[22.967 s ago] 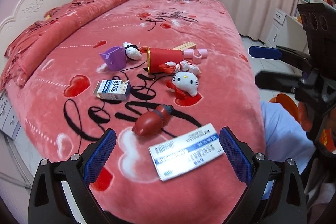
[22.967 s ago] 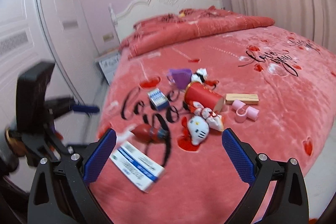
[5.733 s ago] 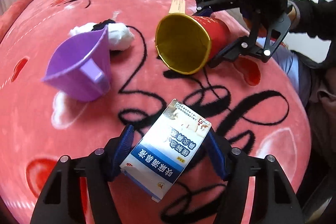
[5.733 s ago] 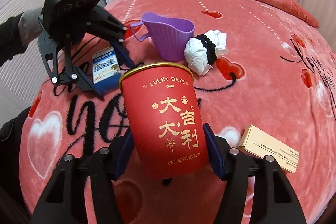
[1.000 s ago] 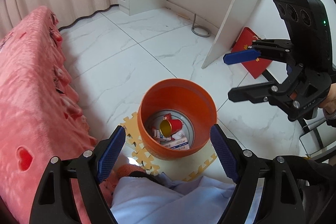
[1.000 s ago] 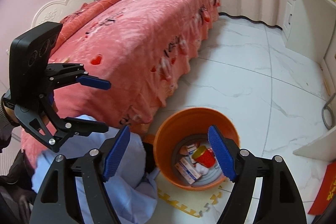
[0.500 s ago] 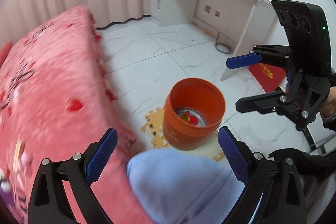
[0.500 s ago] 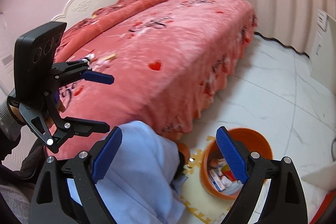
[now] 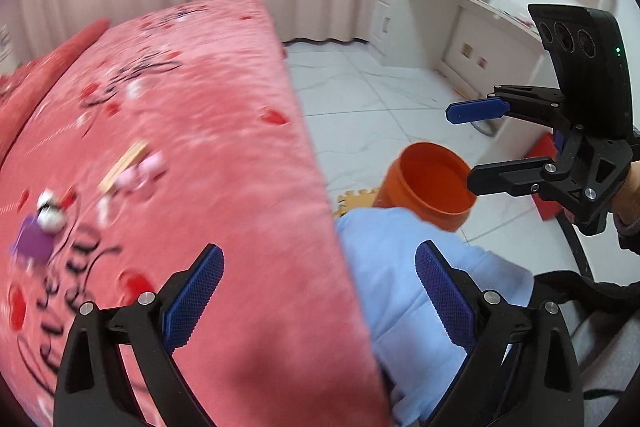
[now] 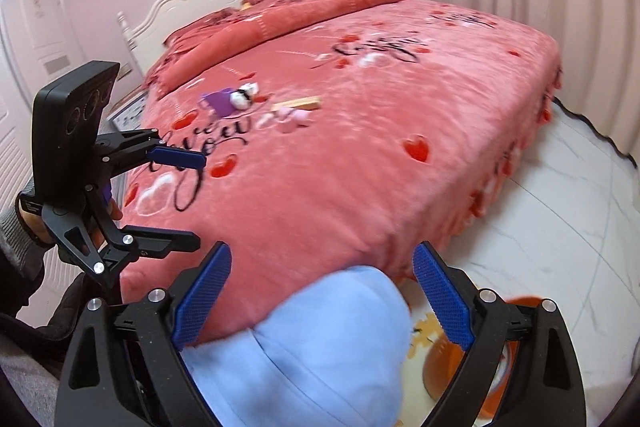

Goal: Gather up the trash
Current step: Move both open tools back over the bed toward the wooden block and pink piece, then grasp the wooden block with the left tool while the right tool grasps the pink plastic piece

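Both views have swung away from the orange bin (image 9: 428, 187) and back toward the bed (image 10: 340, 155); half a second ago we looked nearly down into the bin, and now we see only its rim and inner wall. Our left gripper (image 9: 318, 293) hangs over the bed's near edge, level and pointing across the blanket, its blue ribbed pads spread wide with nothing between them. Our right gripper (image 10: 322, 293) is held beside it over our knee in pale blue quilted fabric (image 10: 320, 347), jaws equally wide and empty. The blanket is plush, salmon pink, printed with red hearts and black script. On it, well ahead of both grippers, lie the remaining items (all motion-blurred in the left view): a purple fluted cup (image 10: 219, 103), a crumpled white wad with a black band (image 10: 245, 95) touching it, a flat tan box (image 10: 298, 103) and a pair of short pink tubes (image 10: 294, 115) just beside that. The bin, smooth round plastic, stands on the marble-patterned floor (image 9: 360, 99) beside the bed's corner, on a yellow foam puzzle mat (image 9: 354, 201).
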### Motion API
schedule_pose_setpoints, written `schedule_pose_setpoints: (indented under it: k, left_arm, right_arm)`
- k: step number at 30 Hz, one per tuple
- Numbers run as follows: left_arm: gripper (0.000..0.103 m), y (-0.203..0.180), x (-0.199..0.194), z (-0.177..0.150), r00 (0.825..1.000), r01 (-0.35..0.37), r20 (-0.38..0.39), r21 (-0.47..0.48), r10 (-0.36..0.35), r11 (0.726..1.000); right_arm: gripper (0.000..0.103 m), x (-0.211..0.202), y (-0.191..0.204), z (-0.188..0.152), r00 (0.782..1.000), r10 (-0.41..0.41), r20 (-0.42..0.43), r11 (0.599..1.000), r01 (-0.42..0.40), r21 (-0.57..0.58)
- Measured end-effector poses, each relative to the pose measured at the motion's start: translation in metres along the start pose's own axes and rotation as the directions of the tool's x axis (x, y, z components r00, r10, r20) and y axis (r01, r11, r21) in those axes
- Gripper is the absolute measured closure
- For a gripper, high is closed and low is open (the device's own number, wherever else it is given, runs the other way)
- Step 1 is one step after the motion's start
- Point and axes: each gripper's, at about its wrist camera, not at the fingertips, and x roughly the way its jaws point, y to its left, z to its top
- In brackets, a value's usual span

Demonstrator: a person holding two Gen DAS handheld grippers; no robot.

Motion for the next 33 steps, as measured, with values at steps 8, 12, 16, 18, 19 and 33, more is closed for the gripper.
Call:
schedule_pose_setpoints:
  k: [8, 12, 16, 18, 19, 33]
  left_arm:
    - [0.008, 0.064, -0.011, -0.027, 0.997, -0.078, -0.021, -0.115, 0.076, 0.99]
    - [0.008, 0.094, -0.012, -0.03, 0.996, -0.089, -0.023, -0.137, 0.087, 0.987]
    - [0.008, 0.121, -0.002, -0.02, 0.996, -0.083, -0.024, -0.12, 0.081, 0.989]
    - [0.008, 0.133, 0.003, -0.014, 0.997, -0.072, -0.016, -0.094, 0.071, 0.993]
    - [0.008, 0.141, 0.009, -0.009, 0.998, -0.065, -0.016, -0.074, 0.064, 0.995]
    - [0.008, 0.222, 0.075, 0.026, 0.998, 0.007, -0.062, 0.101, -0.001, 0.995]
  right_arm:
    - [0.012, 0.059, 0.037, 0.04, 0.997, 0.063, -0.05, 0.994, -0.067, -0.083]
    - [0.012, 0.086, 0.045, 0.066, 0.995, 0.077, -0.058, 0.99, -0.084, -0.116]
    - [0.012, 0.113, 0.049, 0.092, 0.994, 0.089, -0.063, 0.984, -0.097, -0.149]
    - [0.012, 0.129, 0.05, 0.103, 0.993, 0.101, -0.066, 0.979, -0.11, -0.17]
    - [0.012, 0.137, 0.05, 0.107, 0.992, 0.102, -0.069, 0.978, -0.113, -0.177]
    - [0.017, 0.261, 0.028, 0.152, 0.987, 0.088, -0.135, 0.943, -0.126, -0.307]
